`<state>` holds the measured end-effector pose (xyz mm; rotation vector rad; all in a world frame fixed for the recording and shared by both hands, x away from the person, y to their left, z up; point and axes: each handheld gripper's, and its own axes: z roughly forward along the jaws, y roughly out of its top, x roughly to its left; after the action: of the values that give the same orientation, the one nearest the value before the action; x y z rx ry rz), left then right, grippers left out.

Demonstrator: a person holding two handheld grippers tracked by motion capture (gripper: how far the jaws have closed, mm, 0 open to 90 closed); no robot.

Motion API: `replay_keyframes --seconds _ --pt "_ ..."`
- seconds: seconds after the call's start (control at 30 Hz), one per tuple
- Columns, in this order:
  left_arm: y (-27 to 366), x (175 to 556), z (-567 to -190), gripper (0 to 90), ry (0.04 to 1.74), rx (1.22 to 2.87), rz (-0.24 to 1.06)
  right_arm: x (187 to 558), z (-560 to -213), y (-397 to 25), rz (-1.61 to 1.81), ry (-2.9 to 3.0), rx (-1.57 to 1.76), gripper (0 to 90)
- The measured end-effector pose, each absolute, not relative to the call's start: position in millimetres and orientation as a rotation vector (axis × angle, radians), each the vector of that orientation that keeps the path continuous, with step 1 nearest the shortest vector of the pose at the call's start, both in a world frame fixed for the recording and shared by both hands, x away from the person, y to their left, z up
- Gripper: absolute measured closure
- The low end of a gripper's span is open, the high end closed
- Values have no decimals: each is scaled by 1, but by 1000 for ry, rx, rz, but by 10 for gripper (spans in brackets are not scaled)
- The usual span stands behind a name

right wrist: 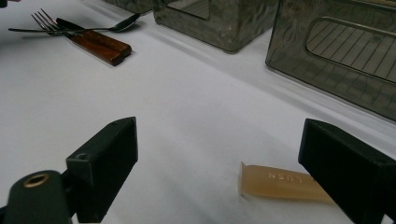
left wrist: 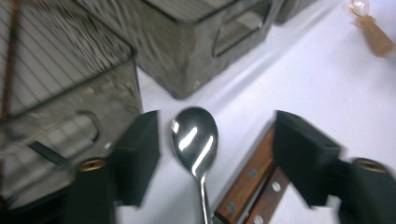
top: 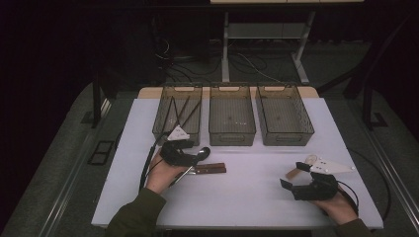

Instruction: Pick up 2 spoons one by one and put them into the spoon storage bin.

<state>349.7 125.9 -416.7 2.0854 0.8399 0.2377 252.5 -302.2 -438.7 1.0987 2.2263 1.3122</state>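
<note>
My left gripper (top: 196, 157) hovers open over a small pile of cutlery on the white table (top: 247, 197). A steel spoon (left wrist: 195, 140) lies bowl-up between its jaws, untouched by either. Beside the spoon are two wood-handled pieces (left wrist: 252, 182), with a fork (right wrist: 44, 21) among them. My right gripper (top: 294, 175) rests open near the table's front right. An amber plastic handle (right wrist: 280, 183) lies just inside its right jaw, with its round head (top: 311, 159) farther back.
Three smoky translucent bins stand in a row at the back: the left bin (top: 164, 106) holds several thin sticks, while the middle bin (top: 232, 136) and right bin (top: 284, 138) look bare. White tabletop stretches between the two grippers.
</note>
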Motion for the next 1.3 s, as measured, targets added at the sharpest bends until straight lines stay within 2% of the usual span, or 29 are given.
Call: replay_keyframes --seconds 0.47,1.3 --pt "119 369 -434 502 899 2140 238 254 -440 -299 1307 2240 1092 111" --pt "106 376 -447 544 884 2236 257 253 -440 -300 1303 2239 1093 111"
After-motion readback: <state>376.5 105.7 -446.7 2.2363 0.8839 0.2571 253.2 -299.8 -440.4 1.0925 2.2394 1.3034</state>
